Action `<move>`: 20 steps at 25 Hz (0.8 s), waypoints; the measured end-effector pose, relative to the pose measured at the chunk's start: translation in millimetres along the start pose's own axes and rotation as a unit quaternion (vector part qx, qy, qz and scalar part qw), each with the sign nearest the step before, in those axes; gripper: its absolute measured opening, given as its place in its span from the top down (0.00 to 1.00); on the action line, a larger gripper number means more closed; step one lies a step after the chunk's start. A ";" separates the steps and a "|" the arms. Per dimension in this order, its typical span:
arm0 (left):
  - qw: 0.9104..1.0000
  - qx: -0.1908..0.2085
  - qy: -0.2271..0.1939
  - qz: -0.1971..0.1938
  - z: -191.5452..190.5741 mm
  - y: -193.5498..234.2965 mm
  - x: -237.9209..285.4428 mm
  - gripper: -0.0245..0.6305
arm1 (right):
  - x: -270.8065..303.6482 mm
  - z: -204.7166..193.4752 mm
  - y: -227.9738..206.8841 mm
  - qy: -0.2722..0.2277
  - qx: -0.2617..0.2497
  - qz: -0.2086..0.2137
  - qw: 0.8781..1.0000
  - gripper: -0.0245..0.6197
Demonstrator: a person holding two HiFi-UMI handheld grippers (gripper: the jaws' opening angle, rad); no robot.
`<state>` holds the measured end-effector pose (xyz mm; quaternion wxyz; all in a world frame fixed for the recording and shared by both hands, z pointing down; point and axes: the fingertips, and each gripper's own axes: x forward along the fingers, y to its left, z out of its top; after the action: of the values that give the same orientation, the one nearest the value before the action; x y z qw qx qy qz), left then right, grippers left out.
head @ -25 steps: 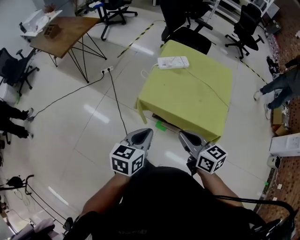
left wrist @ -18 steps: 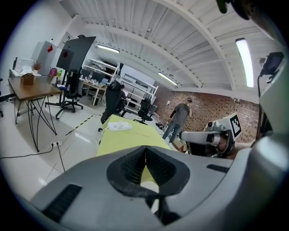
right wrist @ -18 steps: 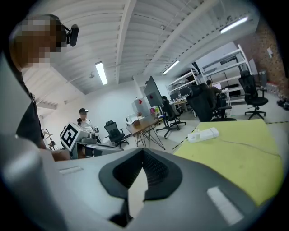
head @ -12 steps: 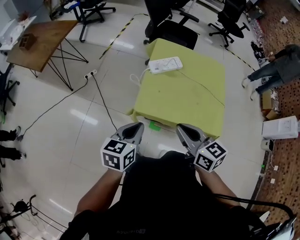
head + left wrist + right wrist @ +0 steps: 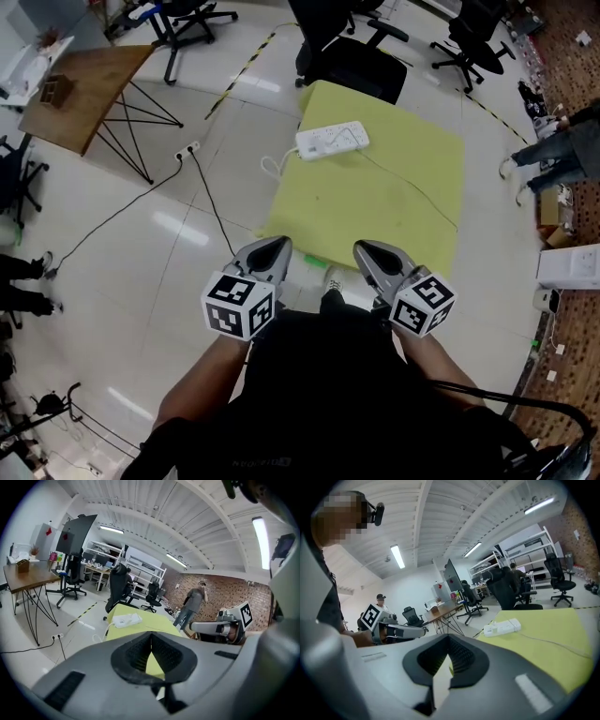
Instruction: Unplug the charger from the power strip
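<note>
A white power strip [image 5: 332,139] lies at the far end of a table under a yellow-green cloth [image 5: 375,211]. A thin cable [image 5: 412,187] runs from the strip across the cloth, and a white cord loops off its left edge. No charger can be made out at this distance. My left gripper [image 5: 277,246] and right gripper [image 5: 364,249] are side by side just short of the table's near edge, both shut and empty. The strip [image 5: 126,619] shows far beyond the left gripper [image 5: 151,637], and likewise the strip [image 5: 502,627] beyond the right gripper [image 5: 449,641].
Black office chairs [image 5: 352,56] stand behind the table. A wooden trestle table [image 5: 84,84] is at the far left, with a floor socket and black cable [image 5: 187,150] near it. A person [image 5: 562,141] stands at the right, above a white box [image 5: 572,267].
Both grippers have moved forward toward the yellow-green table, whose near edge now lies just ahead of their tips. Both stayed shut.
</note>
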<state>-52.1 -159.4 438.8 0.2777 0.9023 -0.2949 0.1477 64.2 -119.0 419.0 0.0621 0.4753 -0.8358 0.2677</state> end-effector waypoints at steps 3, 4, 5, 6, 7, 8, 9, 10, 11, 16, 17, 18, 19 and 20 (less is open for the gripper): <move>1.000 0.000 -0.012 0.027 15.2 -1.5 17.9 0.96 | 6.4 15.4 -26.1 -0.001 -0.008 0.022 1.000 0.96; 0.999 0.000 -0.014 0.035 18.9 -2.5 25.4 0.96 | 8.1 20.0 -35.0 -0.002 -0.010 0.029 1.000 0.96; 0.999 0.000 -0.014 0.042 21.8 -3.9 33.4 0.96 | 9.7 23.6 -43.8 -0.002 -0.011 0.036 0.999 0.96; 0.999 0.000 -0.014 0.049 24.1 -6.0 41.6 0.96 | 11.1 26.2 -52.6 -0.002 -0.010 0.043 0.999 0.96; 0.998 -0.001 -0.014 0.056 26.0 -8.6 49.8 0.96 | 12.1 28.2 -61.1 -0.001 -0.009 0.049 0.999 0.96; 0.998 -0.002 -0.013 0.061 27.9 -11.7 57.6 0.96 | 12.7 30.0 -69.1 0.001 -0.008 0.055 0.998 0.96; 0.998 -0.005 -0.012 0.066 29.6 -14.8 64.4 0.96 | 13.1 31.9 -76.1 0.002 -0.006 0.062 0.998 0.96; 0.997 -0.007 -0.010 0.070 30.8 -17.7 70.0 0.96 | 13.4 33.9 -82.0 0.003 -0.005 0.069 0.998 0.96; 0.997 -0.010 -0.006 0.074 31.4 -19.8 74.2 0.96 | 13.9 35.8 -87.1 0.004 -0.004 0.076 0.997 0.96; 0.994 -0.020 0.018 0.102 26.1 -18.7 84.1 0.96 | 24.4 35.3 -113.1 0.010 0.008 0.089 0.996 0.96; 0.994 -0.021 0.024 0.104 24.1 -17.0 84.5 0.96 | 28.1 33.6 -116.7 0.012 0.012 0.089 0.996 0.96; 0.994 -0.021 0.030 0.106 22.8 -14.5 84.6 0.96 | 32.3 32.2 -119.2 0.014 0.014 0.088 0.996 0.96; 0.993 -0.021 0.034 0.107 22.6 -10.9 84.9 0.96 | 37.1 31.5 -121.2 0.017 0.015 0.088 0.996 0.96; 0.993 -0.022 0.036 0.108 23.5 -6.2 85.9 0.96 | 42.5 31.5 -123.3 0.019 0.015 0.086 0.996 0.96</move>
<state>21.3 -207.8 454.4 0.2903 0.8528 -0.3839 0.2025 148.1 -217.3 455.4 0.0475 0.3975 -0.8681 0.2933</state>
